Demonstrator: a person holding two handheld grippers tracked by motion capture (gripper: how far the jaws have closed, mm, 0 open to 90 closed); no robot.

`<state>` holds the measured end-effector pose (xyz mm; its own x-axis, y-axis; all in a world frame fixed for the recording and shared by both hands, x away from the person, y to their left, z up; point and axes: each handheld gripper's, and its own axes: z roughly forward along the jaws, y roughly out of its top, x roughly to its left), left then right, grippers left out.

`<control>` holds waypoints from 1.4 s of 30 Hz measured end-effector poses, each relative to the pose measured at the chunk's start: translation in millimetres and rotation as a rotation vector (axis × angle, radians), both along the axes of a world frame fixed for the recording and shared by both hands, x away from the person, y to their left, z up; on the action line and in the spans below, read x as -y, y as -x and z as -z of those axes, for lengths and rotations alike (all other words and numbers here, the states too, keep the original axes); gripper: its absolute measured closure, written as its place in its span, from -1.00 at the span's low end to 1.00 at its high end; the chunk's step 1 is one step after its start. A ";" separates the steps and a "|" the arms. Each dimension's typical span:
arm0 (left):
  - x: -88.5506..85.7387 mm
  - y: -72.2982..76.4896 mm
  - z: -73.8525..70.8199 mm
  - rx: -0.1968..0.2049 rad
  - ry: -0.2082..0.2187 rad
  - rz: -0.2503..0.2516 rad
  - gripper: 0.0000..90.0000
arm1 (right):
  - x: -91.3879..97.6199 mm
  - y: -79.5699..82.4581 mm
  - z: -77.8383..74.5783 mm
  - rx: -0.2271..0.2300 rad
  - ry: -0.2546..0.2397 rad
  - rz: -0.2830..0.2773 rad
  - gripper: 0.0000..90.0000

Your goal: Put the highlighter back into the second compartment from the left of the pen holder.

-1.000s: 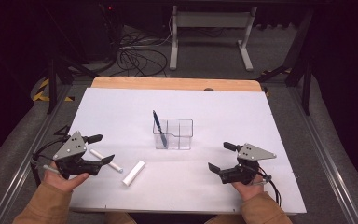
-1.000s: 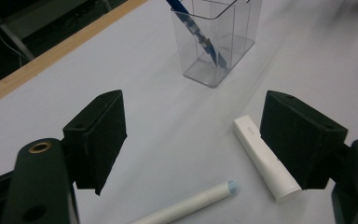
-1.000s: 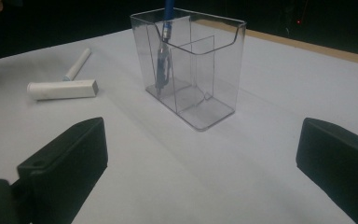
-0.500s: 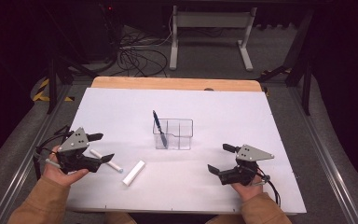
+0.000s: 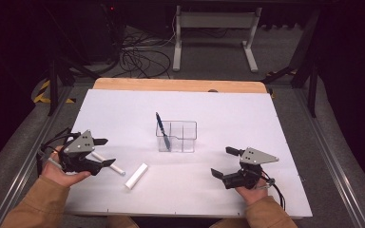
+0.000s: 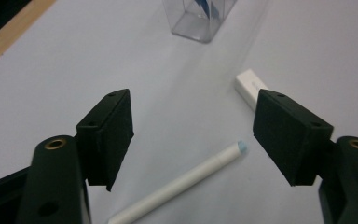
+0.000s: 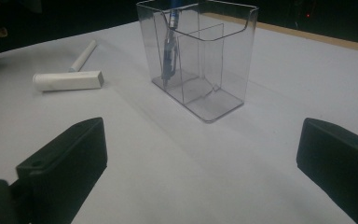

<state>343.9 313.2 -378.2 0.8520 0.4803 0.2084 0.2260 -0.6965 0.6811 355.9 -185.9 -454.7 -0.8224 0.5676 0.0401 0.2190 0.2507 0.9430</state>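
My left claw (image 6: 193, 140) stood apart, its jaws just closing around the white pen (image 6: 182, 184), which lay on the counter (image 5: 228, 109) well left of the clear holder (image 5: 177, 137). Untouched yet, the round pen could roll away. My right claw (image 5: 224, 162) waited apart, empty.

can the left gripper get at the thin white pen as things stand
Probably yes. The left gripper has its jaws apart, just narrowing, around the thin white pen, which lies flat on the table with nothing in between.

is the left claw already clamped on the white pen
No, in the left gripper view the white pen lies on the table between the left claw's open jaws, untouched.
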 end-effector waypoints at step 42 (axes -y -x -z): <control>7.6 -23.4 18.0 -0.143 -0.332 0.245 0.01 | -3.7 -1.8 3.9 -0.017 0.010 -0.024 -0.94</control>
